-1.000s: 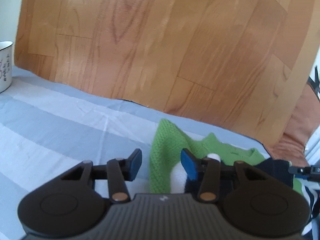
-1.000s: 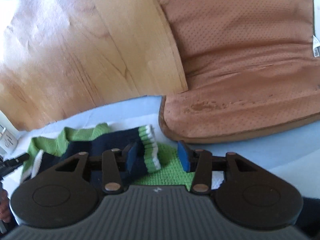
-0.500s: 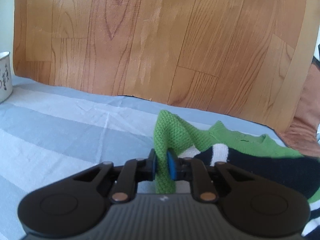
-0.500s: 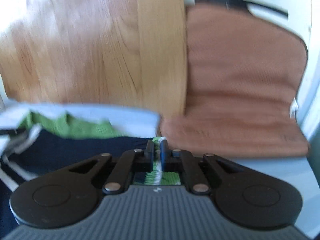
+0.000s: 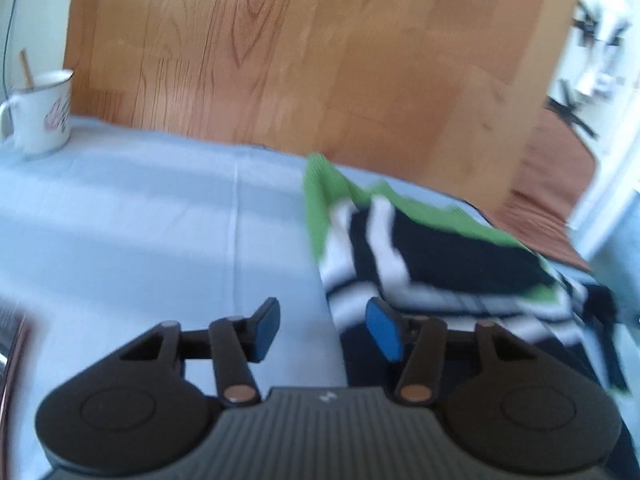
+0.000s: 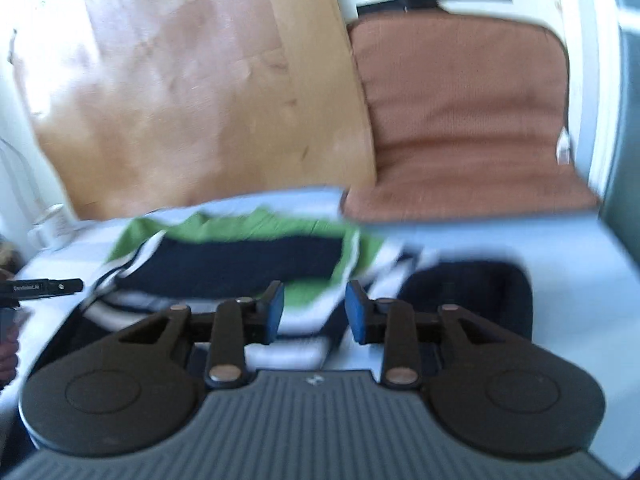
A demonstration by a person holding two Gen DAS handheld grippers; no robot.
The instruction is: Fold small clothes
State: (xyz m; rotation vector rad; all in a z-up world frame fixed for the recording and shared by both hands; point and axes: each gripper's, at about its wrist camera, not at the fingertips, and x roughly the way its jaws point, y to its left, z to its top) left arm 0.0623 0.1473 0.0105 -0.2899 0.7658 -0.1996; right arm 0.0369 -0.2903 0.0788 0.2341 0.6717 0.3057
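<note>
A small knit sweater (image 5: 440,248) in green, navy and white stripes lies folded on the pale blue cloth (image 5: 160,220). It also shows in the right wrist view (image 6: 248,256). My left gripper (image 5: 322,334) is open and empty, just in front of the sweater's near left edge. My right gripper (image 6: 314,312) is open and empty, above the sweater's near right edge. Both views are blurred by motion.
A white mug (image 5: 40,120) stands at the far left of the cloth. A wooden board (image 5: 320,60) stands behind the table. A brown chair cushion (image 6: 460,120) is at the right. A dark navy garment (image 6: 480,292) lies right of the sweater.
Both grippers were shut on the sweater's green edges half a second ago. Both have opened, let go and drawn back. The sweater now lies folded over itself.
</note>
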